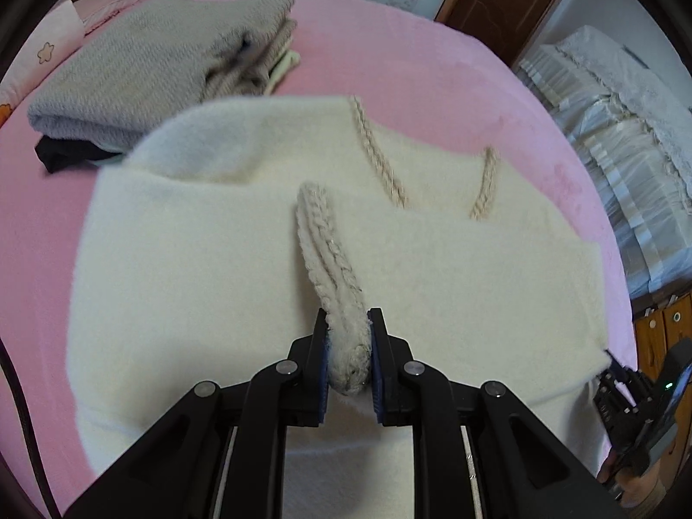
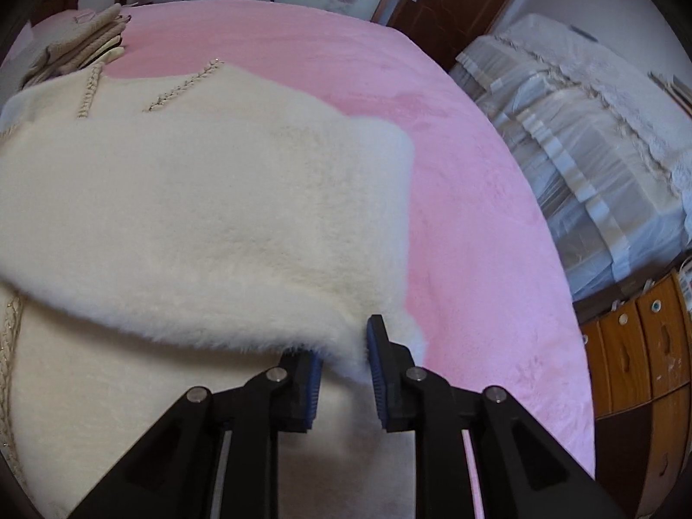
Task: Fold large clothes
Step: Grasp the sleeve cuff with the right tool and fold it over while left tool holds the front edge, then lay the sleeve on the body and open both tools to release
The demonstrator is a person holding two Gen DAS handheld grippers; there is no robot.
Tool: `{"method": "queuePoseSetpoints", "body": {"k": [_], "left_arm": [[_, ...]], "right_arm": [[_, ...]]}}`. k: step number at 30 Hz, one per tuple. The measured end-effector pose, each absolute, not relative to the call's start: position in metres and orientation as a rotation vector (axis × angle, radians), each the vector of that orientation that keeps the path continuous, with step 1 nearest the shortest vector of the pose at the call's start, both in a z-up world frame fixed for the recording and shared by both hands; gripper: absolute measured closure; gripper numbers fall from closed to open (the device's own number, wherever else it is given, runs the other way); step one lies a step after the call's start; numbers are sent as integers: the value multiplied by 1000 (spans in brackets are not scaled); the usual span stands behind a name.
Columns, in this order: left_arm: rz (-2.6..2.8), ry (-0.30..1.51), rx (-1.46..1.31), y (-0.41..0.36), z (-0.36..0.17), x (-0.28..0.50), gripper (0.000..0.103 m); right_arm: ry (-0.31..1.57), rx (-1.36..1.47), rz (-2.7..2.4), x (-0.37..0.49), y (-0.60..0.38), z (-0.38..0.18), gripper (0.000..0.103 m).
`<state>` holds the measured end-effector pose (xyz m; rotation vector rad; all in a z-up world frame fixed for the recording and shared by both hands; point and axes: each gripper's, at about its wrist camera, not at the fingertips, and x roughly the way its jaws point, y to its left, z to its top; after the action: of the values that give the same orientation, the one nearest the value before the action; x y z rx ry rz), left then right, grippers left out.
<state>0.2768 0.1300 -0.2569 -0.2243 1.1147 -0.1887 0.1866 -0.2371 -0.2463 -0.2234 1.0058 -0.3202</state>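
Note:
A fluffy cream sweater (image 1: 216,251) with beige braided trim lies on the pink bed (image 1: 389,43). My left gripper (image 1: 348,324) is shut on a braided edge (image 1: 322,233) of the sweater and holds it lifted over the body. My right gripper (image 2: 344,341) is shut on the fluffy corner of a folded-over layer of the same sweater (image 2: 207,216), held above the lower layer. The right gripper also shows at the right edge of the left wrist view (image 1: 614,367), holding the sweater's corner.
A stack of folded clothes, grey knit on top (image 1: 151,73), lies at the far left of the bed, also in the right wrist view (image 2: 82,43). A covered sofa (image 2: 584,138) and wooden drawers (image 2: 640,346) stand right of the bed. Bare pink bedding (image 2: 475,259) lies right of the sweater.

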Motion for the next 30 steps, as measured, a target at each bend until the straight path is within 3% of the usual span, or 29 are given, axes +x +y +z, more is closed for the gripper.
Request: {"method": "queuePoseSetpoints", "body": {"k": [2,4,6,13,16,18,21,26,30], "left_arm": [[-187,1122,-251,131,-261,274,90],[-189,1126,-285,135,-262,274,90],[-195,1123,-307,136,-262,275,90],[-219,1114,-305,130,-257,278,90],[-205,1111,-318,133,-256,280,90],[-193,1095,-321,138,-253,280,90],[-171,1052,-294,141,-251,281,90],[-139,1101,-179,134,-286,281,89],[-141,1115,-187,133,-284,282,87]], "right_arm": [[968,-134,-267,179,-247,-233,77],[943,-32,-235,171,-264,-223,65],[941,42,-248,164,-281,-221,41],[1007,161,-231,160,-308,-243,41],[1015,84,-231,171,-301,-251,52],[1024,77,-213,178,-302,-254,67],[1004,25,-216,182,-302,-257,73],[1016,33,-225,179,-307,-271,73],[1053,35,-227,182,-306,-264,67]]}}
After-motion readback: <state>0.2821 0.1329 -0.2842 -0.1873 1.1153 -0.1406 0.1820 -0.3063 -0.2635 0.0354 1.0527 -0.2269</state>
